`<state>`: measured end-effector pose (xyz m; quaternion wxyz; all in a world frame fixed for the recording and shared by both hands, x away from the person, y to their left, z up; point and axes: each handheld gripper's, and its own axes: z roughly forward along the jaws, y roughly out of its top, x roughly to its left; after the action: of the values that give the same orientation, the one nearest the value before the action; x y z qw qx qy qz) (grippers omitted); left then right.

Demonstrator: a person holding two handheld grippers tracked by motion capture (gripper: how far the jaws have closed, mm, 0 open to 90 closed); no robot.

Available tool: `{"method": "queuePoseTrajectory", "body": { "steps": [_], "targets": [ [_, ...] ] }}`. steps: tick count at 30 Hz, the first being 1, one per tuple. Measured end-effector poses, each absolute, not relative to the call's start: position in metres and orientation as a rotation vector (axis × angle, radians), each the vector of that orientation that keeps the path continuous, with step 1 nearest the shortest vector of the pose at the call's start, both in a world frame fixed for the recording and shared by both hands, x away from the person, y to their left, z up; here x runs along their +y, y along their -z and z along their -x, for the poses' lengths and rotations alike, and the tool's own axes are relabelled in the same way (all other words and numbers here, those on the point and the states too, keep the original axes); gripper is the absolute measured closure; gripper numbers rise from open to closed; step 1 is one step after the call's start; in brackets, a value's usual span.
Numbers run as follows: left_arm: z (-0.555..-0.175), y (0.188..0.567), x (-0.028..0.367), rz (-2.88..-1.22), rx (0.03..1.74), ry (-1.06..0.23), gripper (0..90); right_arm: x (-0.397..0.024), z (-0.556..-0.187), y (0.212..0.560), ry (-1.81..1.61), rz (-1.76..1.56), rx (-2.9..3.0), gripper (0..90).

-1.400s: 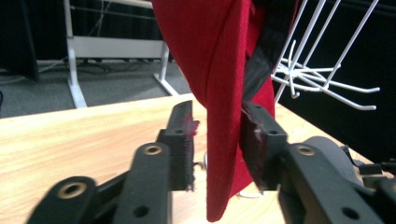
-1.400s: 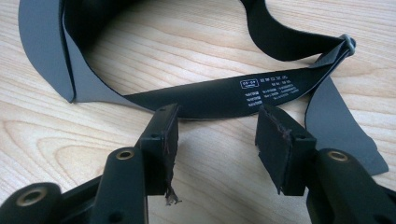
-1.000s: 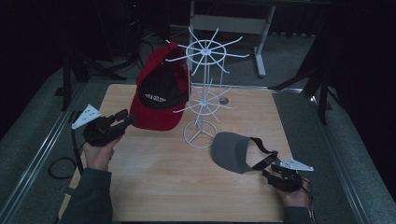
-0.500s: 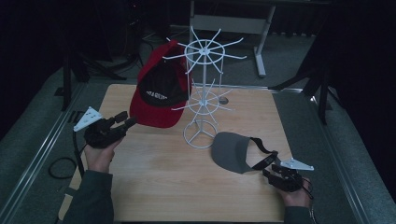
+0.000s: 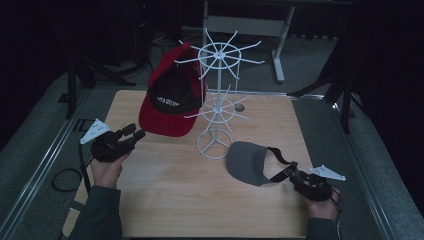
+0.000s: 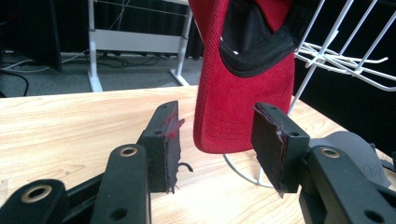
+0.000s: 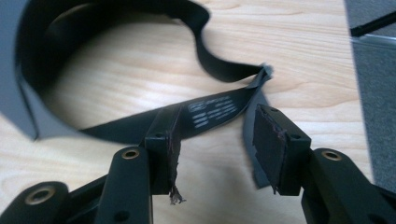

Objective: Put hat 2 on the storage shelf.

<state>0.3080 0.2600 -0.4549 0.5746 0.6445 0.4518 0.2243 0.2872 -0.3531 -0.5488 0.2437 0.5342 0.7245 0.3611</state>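
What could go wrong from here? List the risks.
1. The right gripper has been closing on the grey visor's thin strap, with the strap between its jaws; it may slip out.
2. The red cap hangs from the light wire rack; a knock from the open left gripper could tip it.

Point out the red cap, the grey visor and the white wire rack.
red cap [image 5: 167, 120]: high view, on its red brim.
grey visor [image 5: 246, 162]: high view, on its grey brim.
white wire rack [image 5: 216, 150]: high view, on its round base ring.
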Motion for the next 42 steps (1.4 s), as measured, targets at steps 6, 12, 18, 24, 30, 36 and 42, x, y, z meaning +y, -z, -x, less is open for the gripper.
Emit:
{"method": "queuePoseTrajectory", "body": {
  "steps": [6,12,18,24,30,36,42],
  "targets": [
    [-0.308,0.457,0.262,-1.508,1.066,-0.527,52.7,-0.357,-0.299,0.551,-0.953,-1.507,1.966,55.1],
    [-0.306,0.458,0.264,-1.500,1.069,-0.525,52.2,-0.360,-0.308,0.552,-0.929,-1.542,1.953,56.9],
    [-0.306,0.460,0.265,-1.499,1.073,-0.524,52.2,-0.360,-0.321,0.553,-0.923,-1.558,1.976,58.9],
    [-0.306,0.463,0.265,-1.500,1.081,-0.520,52.1,-0.360,-0.335,0.557,-0.878,-1.616,1.974,63.6],
    [-0.305,0.467,0.265,-1.500,1.091,-0.520,52.1,-0.359,-0.342,0.555,-0.856,-1.639,1.997,77.4],
    [-0.306,0.475,0.262,-1.517,1.106,-0.523,52.1,-0.353,-0.345,0.550,-0.811,-1.604,2.010,86.2],
    [-0.305,0.479,0.262,-1.517,1.118,-0.526,52.0,-0.346,-0.345,0.538,-0.879,-1.576,1.943,86.5]
  ]
}}
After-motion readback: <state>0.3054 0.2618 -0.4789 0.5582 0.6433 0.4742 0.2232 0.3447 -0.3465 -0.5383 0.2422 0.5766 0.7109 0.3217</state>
